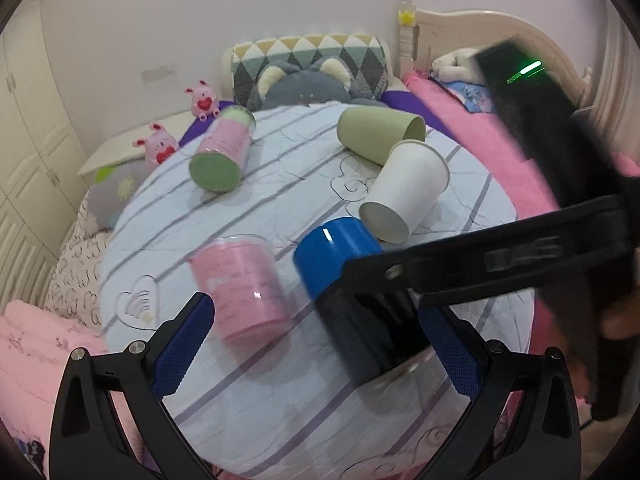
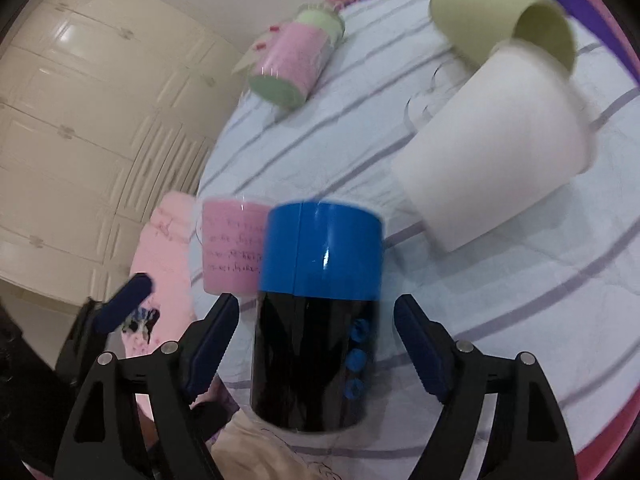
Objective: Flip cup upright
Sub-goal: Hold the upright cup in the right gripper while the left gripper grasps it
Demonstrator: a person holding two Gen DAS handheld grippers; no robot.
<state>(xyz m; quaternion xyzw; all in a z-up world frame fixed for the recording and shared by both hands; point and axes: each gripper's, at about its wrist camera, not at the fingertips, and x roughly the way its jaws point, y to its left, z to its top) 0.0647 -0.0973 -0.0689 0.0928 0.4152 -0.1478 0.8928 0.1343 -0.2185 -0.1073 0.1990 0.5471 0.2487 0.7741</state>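
Note:
A blue-and-black cup (image 1: 344, 276) lies on its side on the round striped table (image 1: 280, 400). It also shows in the right wrist view (image 2: 320, 300). My right gripper (image 2: 316, 344) is open, with a finger on each side of the cup's black part and a small gap on both sides. It shows as a black arm (image 1: 480, 264) in the left wrist view. My left gripper (image 1: 316, 352) is open and empty near the table's front. A pink cup (image 1: 244, 284) lies just left of the blue one.
A white paper cup (image 1: 404, 196) and an olive cup (image 1: 380, 132) lie at the back right. A pink-and-green cup (image 1: 224, 148) lies at the back left. A bed with pillows and plush toys (image 1: 304, 80) surrounds the table. A wardrobe (image 2: 80, 120) stands at the left.

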